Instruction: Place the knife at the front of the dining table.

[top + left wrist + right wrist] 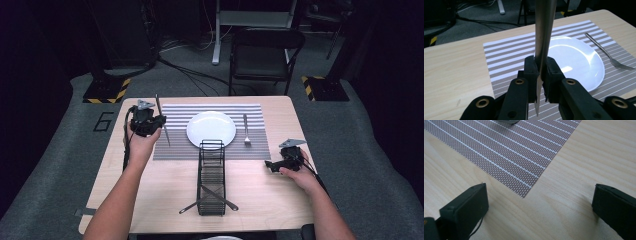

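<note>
Beside the held knife (544, 37), plate (579, 60) and fork (609, 53).

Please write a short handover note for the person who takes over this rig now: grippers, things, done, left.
Left gripper: shut on the knife, above the left part of the striped placemat.
Right gripper: open, nothing between its jaws, low over the table by the placemat's right corner.
Done: plate centred on the placemat, fork laid to its right.
Left: probably lay the knife beside the plate. More utensils lie in the wire basket.
</note>
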`<state>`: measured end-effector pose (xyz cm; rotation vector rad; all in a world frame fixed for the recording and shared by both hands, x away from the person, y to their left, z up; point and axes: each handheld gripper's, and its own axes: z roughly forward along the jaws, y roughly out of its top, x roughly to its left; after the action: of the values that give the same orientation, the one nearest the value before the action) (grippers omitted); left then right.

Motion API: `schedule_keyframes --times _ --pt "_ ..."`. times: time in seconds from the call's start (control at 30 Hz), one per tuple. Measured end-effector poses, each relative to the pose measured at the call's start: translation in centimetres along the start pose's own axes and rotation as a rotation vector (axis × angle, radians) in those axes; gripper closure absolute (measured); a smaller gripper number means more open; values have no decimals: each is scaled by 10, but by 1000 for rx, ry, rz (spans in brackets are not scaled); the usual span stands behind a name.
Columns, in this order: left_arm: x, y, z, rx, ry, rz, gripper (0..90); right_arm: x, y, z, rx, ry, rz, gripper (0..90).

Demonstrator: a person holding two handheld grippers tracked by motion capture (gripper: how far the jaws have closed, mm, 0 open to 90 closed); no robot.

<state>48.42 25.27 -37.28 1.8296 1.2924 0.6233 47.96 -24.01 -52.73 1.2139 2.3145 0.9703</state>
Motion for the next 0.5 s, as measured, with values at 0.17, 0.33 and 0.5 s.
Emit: schedule_keyframes --times 0.17,0.33,0.5 --pt "1 -6 6 10 1 -11 821 0 0 0 0 0 0 0" --pt "3 -12 14 6 4 -32 821 0 0 0 0 0 0 0" --pt "6 -16 18 17 11 -37 821 0 0 0 0 0 0 0"
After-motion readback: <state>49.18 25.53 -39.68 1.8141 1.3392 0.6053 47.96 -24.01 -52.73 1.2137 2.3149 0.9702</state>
